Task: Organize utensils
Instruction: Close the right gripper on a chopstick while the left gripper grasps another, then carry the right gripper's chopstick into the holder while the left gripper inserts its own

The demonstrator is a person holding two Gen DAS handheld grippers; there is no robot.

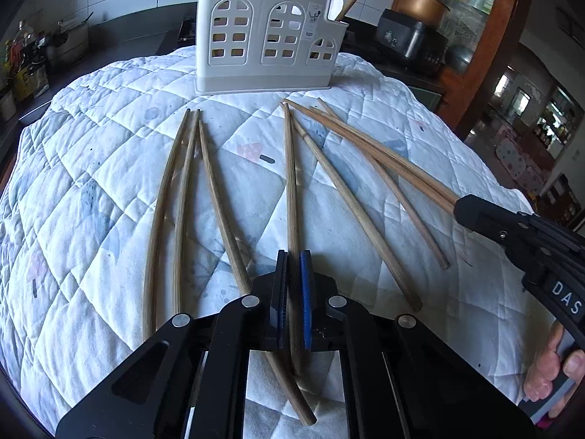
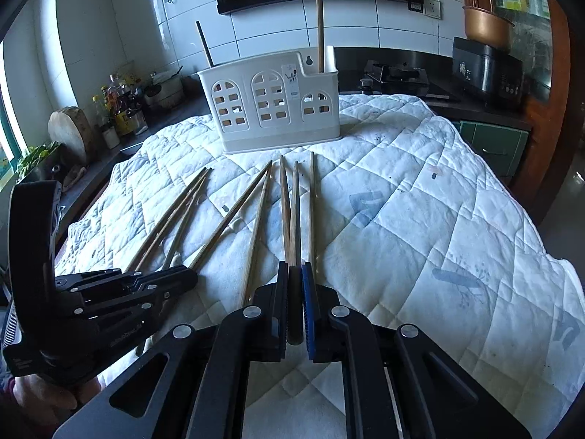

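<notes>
Two grippers, both ours, each pinch one chopstick: left (image 1: 293, 256) holds a stick (image 1: 291, 183), right (image 2: 294, 267) another (image 2: 295, 219). Loose ones lie on the quilt (image 2: 420, 190) before the holder (image 2: 270, 106).

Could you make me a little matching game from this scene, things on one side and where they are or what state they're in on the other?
Things:
1. left gripper
2. right gripper
3. white holder
4. quilted cloth

States:
A. covers the table
B. stands upright at the far end, two chopsticks inside
C. closed on a chopstick, seen at right in the other view
D. closed on a chopstick, seen at left in the other view

Pairs: 1-D, 2-C, 3-B, 4-A
</notes>
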